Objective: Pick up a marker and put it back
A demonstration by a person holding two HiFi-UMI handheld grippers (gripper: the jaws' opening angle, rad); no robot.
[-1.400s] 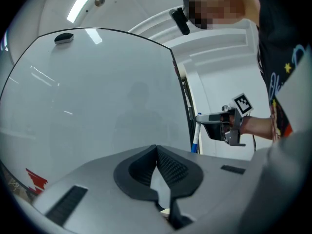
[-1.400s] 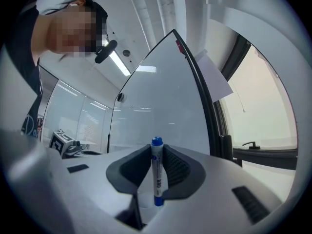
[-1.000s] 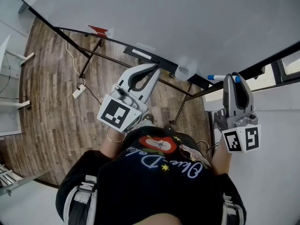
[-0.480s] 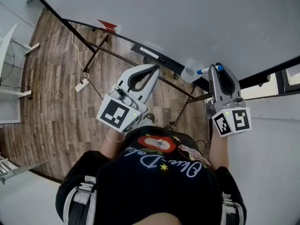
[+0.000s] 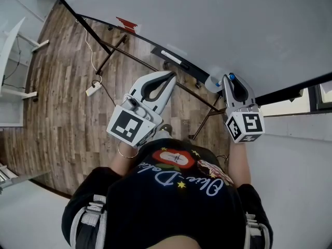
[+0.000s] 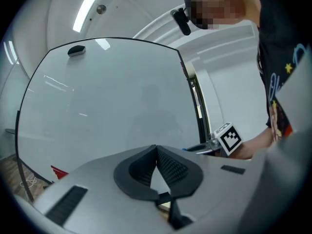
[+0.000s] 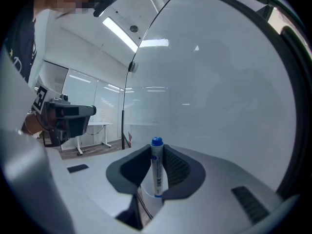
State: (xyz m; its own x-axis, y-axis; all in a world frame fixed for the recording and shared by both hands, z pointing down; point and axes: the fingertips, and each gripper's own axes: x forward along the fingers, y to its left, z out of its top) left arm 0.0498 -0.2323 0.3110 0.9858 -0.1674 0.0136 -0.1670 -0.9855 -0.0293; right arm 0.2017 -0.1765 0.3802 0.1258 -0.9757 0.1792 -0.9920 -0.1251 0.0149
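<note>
A white marker with a blue cap stands between the jaws of my right gripper, which is shut on its barrel. In the head view only the blue tip of the marker shows above the right gripper, close to the whiteboard's lower edge and beside a pale translucent cup. My left gripper hangs to the left of it over the floor. Its jaws meet at the tips with nothing between them.
The black ledge of the whiteboard holds a white strip. Black stand legs cross the wooden floor, where a white power strip lies. A red piece sits at the board's edge. A white wall is on the right.
My right gripper has come down and to the left with the marker, closer to the cup at the board's lower edge. The marker's tip now points toward the board. The left gripper barely moved.
</note>
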